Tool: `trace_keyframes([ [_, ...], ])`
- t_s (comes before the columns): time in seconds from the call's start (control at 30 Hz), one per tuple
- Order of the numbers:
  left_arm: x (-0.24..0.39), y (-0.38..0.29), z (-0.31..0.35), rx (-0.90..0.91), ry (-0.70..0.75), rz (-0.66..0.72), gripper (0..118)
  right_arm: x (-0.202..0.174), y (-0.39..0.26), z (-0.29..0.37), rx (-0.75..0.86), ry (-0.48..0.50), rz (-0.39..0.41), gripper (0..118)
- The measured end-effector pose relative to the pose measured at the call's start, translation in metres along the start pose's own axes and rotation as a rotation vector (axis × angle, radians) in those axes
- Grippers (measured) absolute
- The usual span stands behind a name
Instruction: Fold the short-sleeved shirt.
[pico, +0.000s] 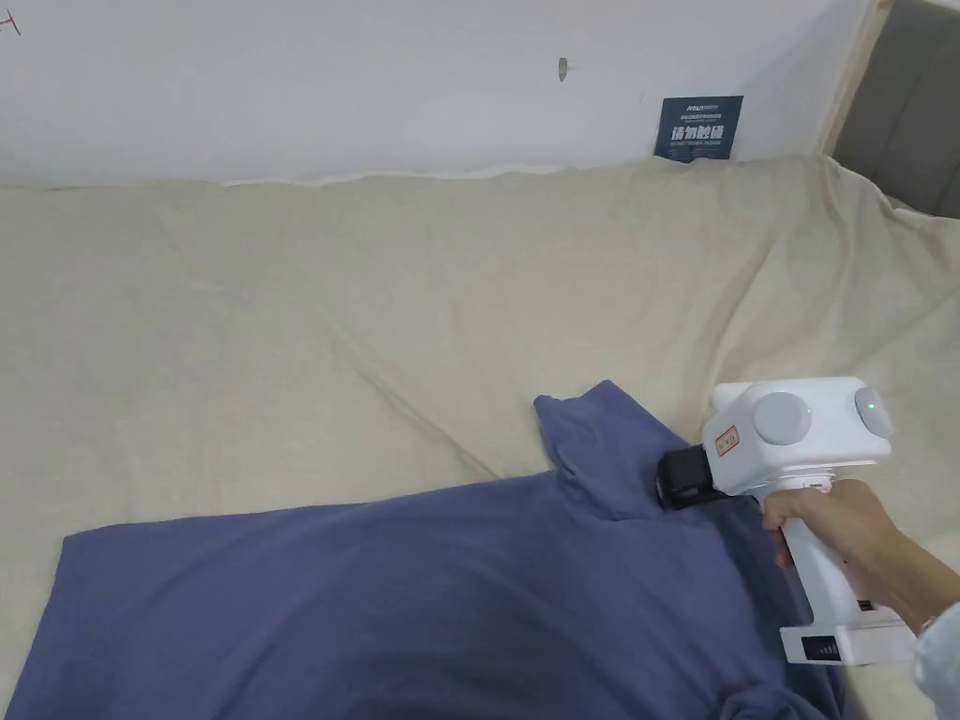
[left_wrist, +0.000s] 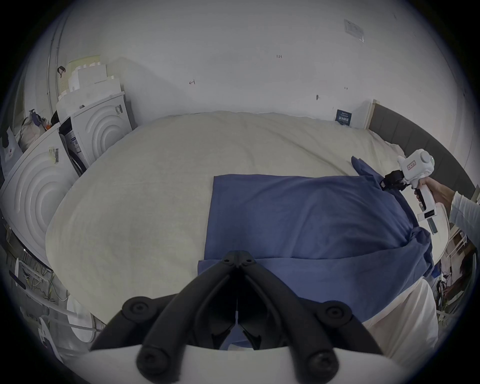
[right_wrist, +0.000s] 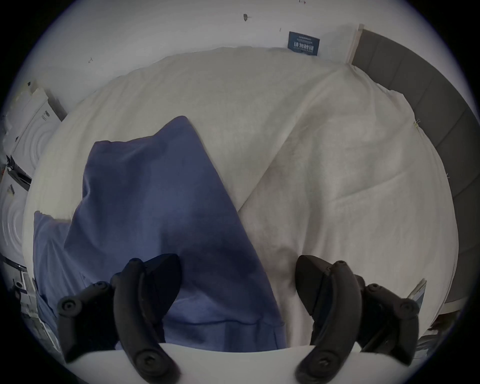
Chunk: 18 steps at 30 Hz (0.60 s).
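Blue short-sleeved shirt lies spread on the bed; left hand-held gripper jaws pinched together at its near hem edge, likely anchoring it; right hand-held gripper gapes wide over the far sleeve, holding nothing, poised to grab it for folding inward

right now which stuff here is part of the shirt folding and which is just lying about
Part of the job:
- blue shirt
- right gripper, open at the sleeve
- left gripper, shut at the shirt's edge
- beige bed cover under it

Lying about:
- dark blue sign against the wall
- white appliances beside the bed
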<state>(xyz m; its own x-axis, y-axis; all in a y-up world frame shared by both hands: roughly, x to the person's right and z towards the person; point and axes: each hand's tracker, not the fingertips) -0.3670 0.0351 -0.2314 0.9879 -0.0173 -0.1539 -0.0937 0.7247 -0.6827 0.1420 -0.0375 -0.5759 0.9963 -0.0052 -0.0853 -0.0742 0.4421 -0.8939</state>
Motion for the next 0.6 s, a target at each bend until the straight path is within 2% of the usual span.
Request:
trace_keyframes([
  [0.03,0.000,0.000,0.000,-0.002,-0.002,0.001,0,0.000,0.004,0.005,-0.009,0.006,-0.004,85],
  [0.07,-0.001,0.000,-0.002,-0.005,-0.009,0.004,0,-0.002,0.006,0.010,-0.007,0.007,0.000,71],
  [0.1,-0.001,0.000,-0.004,-0.012,-0.011,0.007,0,-0.005,0.008,0.014,0.011,-0.054,0.043,51],
  [0.13,0.000,-0.001,-0.006,-0.015,-0.007,0.009,0,-0.012,0.011,0.019,0.005,-0.120,0.087,3],
  [0.2,0.003,0.000,-0.006,-0.019,0.001,0.010,0,-0.014,0.012,0.024,-0.023,-0.015,0.075,1],
  [0.23,0.003,0.000,-0.006,-0.019,0.002,0.009,0,-0.016,0.011,0.027,-0.018,0.001,0.090,1],
  [0.37,0.000,0.006,-0.012,-0.026,-0.021,0.004,0,-0.025,0.014,0.037,0.017,-0.008,0.129,1],
  [0.47,-0.009,0.023,-0.028,-0.040,-0.019,-0.014,0,-0.021,0.019,0.045,0.038,-0.004,0.118,1],
  [0.5,-0.012,0.033,-0.037,-0.082,-0.040,-0.016,5,-0.018,0.020,0.047,0.046,0.006,0.103,1],
  [0.53,-0.015,0.041,-0.046,-0.110,-0.041,-0.005,27,-0.015,0.021,0.049,0.050,0.016,0.088,1],
  [0.6,-0.024,0.057,-0.074,-0.092,-0.047,0.008,82,-0.010,0.020,0.051,0.051,0.026,0.074,1],
])
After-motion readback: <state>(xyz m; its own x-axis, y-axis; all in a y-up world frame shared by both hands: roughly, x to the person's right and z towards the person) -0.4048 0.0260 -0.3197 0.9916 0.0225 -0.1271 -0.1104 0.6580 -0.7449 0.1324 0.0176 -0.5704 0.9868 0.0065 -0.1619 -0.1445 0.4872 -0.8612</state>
